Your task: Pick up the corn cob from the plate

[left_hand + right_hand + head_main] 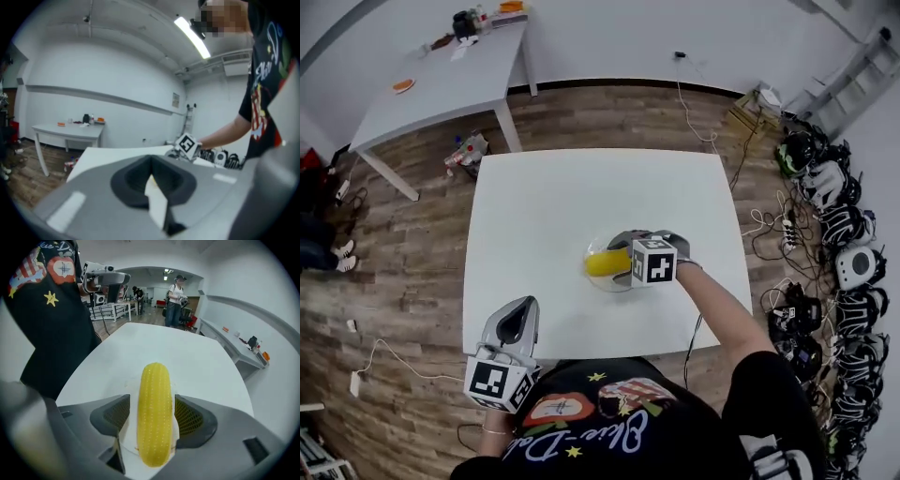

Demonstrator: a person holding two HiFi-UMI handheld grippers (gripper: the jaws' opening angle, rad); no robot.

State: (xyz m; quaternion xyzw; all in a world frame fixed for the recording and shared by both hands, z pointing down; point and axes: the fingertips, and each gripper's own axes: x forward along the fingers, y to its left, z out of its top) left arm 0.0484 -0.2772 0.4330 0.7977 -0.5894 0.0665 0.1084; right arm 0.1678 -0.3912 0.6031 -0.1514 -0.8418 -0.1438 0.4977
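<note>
A yellow corn cob [605,262] lies on a small clear plate [604,285] right of the middle of the white table [544,216]. My right gripper [617,261] points steeply down over the plate, its jaws open on either side of the cob. In the right gripper view the corn cob [153,413] runs lengthwise between the two dark pads, with a sliver of plate [124,439] beneath. My left gripper [524,306] hovers at the table's front left edge, well away from the plate. Its jaws look shut and empty in the left gripper view [151,165].
A grey side table [441,89] with small items stands at the back left. Headsets and cables [834,234] cover the floor along the right. People [177,296] stand far across the room, and another table [241,350] runs along the wall.
</note>
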